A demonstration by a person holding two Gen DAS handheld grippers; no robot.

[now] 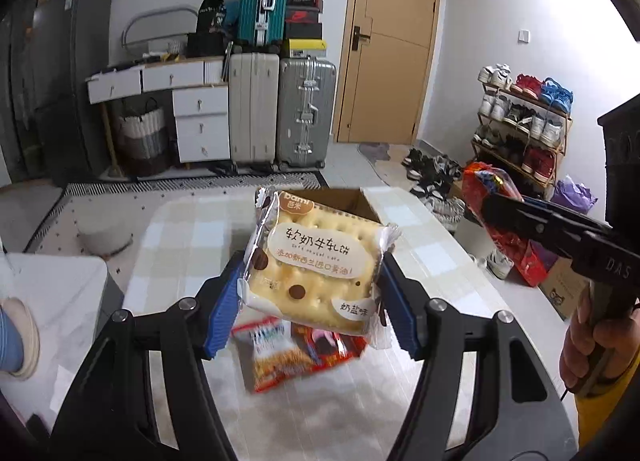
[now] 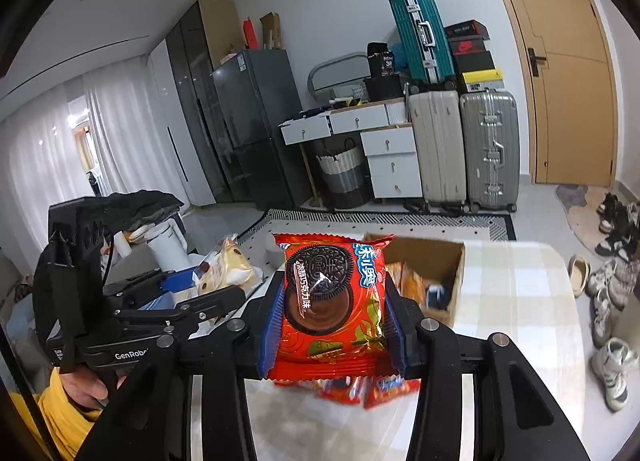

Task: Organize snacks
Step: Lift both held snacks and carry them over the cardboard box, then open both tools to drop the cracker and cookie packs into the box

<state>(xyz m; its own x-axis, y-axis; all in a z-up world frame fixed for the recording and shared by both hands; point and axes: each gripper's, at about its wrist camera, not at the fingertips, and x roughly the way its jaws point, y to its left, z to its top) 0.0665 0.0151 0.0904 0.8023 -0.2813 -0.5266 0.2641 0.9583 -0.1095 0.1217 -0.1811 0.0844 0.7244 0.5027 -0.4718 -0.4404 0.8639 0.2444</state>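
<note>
Left tool (image 1: 310, 293) clamped on a cracker pack (image 1: 316, 265), right tool (image 2: 334, 309) clamped on a red cookie pack (image 2: 334, 301), both up over the bench (image 1: 420, 257). Already some snacks in the cardboard box (image 2: 444, 261) ahead. Still more packs (image 1: 296, 353) lying below. Nothing blocking the way to the box.

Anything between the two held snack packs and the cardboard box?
Nothing visible. The left tool holds the cracker pack, the right tool the red cookie pack; the open cardboard box lies just beyond both, path clear.
</note>
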